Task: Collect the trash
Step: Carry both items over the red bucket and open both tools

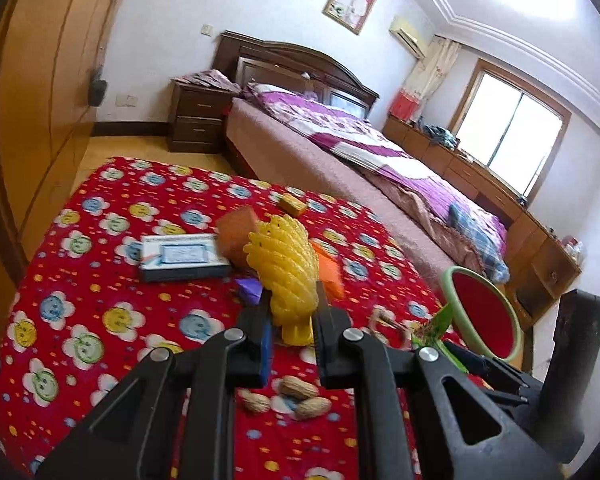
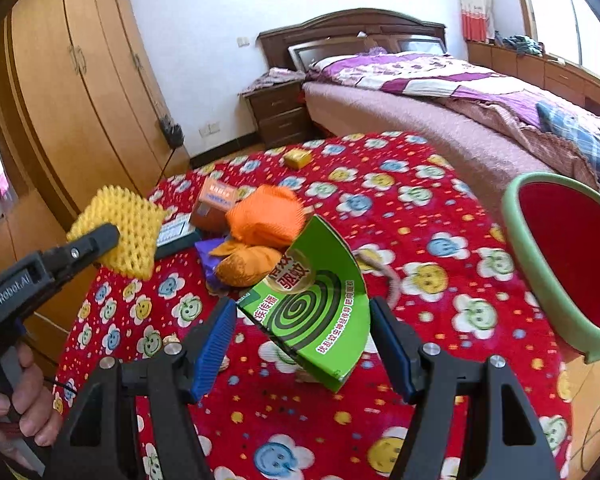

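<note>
Left wrist view, left gripper (image 1: 290,322): fingers pressed on the yellow foam net (image 1: 282,276) at frame centre, pinching its lower end clear of the counter (image 1: 80,280).
Left wrist view, net: soft, ribbed, open-mesh foam; springy, likely to slip from a thin pinch.
Left wrist view, loose trash: three peanuts (image 1: 288,398) below the fingers; a flat white-and-blue box (image 1: 182,257) at left centre; a purple wrapper (image 1: 252,289) beside the net.
Left wrist view, bin (image 1: 482,312): green rim, red inside, at right edge of the counter.
Right wrist view, right gripper (image 2: 304,334): fingers half spread, flanking the green box (image 2: 314,312) at frame centre; both blue pads meet its edges, so it appears held.
Right wrist view, green box: thin printed card, tilted, one flap bowed.
Right wrist view, orange nets (image 2: 260,236): soft mesh, heaped behind the box.
Right wrist view, bin (image 2: 556,268): at right, mouth tilted toward the camera.
Risk: card may buckle or pivot out of an edge grip; net may drop short of the bin.
</note>
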The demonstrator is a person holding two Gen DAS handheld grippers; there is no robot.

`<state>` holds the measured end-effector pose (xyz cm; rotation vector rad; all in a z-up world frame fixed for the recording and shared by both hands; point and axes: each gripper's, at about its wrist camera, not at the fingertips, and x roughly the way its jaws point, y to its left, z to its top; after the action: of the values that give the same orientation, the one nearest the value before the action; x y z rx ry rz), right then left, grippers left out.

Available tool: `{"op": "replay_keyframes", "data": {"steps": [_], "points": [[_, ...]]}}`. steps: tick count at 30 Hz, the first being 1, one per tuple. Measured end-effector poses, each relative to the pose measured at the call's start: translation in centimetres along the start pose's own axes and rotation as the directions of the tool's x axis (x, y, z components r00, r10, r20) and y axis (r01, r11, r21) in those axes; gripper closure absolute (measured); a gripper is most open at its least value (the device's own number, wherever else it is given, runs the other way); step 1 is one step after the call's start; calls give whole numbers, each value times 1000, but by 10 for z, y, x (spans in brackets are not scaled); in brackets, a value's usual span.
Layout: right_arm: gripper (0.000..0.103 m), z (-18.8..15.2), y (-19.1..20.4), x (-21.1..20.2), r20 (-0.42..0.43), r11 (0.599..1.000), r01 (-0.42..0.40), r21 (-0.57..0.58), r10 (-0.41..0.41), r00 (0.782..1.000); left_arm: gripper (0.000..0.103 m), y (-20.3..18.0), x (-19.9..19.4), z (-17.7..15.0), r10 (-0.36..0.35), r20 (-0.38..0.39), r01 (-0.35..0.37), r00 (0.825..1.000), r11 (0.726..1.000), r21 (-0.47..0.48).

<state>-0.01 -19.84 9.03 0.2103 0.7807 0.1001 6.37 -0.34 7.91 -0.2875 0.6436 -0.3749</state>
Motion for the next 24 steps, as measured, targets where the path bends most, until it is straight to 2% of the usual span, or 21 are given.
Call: {"op": "replay_keyframes", "data": {"steps": [12, 24], "points": [[33, 7, -85, -53, 124, 986, 72, 148, -91, 988, 87, -81, 39, 9, -121, -102, 131, 987, 986, 103], [33, 1, -197, -79, 181, 935, 136, 329, -204, 962, 87, -190, 96, -4, -216, -200, 258, 956, 942, 214]]}}
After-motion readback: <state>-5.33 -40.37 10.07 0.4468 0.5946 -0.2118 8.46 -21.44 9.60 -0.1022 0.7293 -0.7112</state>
